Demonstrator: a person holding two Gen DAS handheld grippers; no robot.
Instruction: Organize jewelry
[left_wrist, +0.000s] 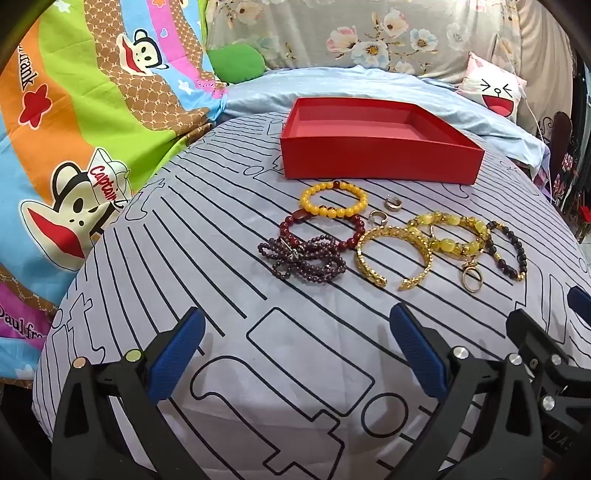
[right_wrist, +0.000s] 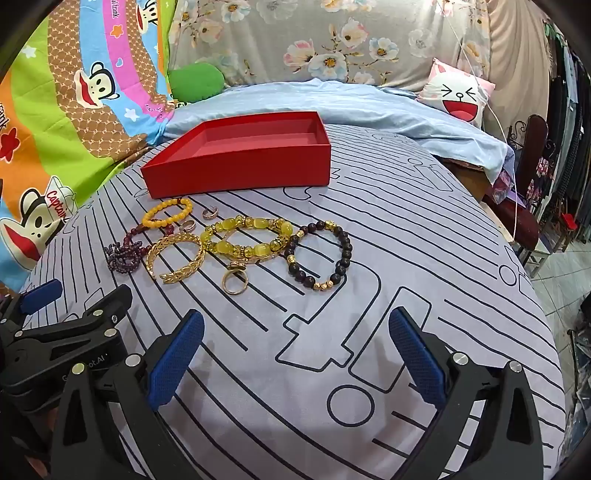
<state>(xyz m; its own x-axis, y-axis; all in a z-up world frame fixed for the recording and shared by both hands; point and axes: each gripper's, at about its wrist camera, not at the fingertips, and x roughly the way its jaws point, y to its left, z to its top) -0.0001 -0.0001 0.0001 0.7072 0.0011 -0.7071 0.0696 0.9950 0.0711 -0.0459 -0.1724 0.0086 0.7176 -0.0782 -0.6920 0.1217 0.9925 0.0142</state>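
Note:
An empty red box (left_wrist: 380, 164) (right_wrist: 236, 175) sits on the striped grey sheet. In front of it lies the jewelry: a yellow bead bracelet (left_wrist: 334, 201) (right_wrist: 168, 213), a dark red bead bracelet (left_wrist: 321, 230), a purple bead strand (left_wrist: 303, 260) (right_wrist: 123, 256), a gold bangle (left_wrist: 393, 254) (right_wrist: 177, 258), a yellow-green stone bracelet (left_wrist: 448, 232) (right_wrist: 245, 238), a dark bead bracelet (left_wrist: 508, 253) (right_wrist: 319, 256), two silver rings (left_wrist: 391, 204) (right_wrist: 209, 212) and a gold ring (left_wrist: 471, 278) (right_wrist: 234, 282). My left gripper (left_wrist: 297, 350) and right gripper (right_wrist: 295, 350) hover open, short of the pile, holding nothing.
A colourful cartoon-monkey blanket (left_wrist: 74, 129) lies bunched on the left. A light blue sheet (left_wrist: 369, 85), a floral pillow (right_wrist: 332, 40) and a cat-face cushion (right_wrist: 460, 94) lie behind the box. The bed's right edge drops to a tiled floor (right_wrist: 565, 273).

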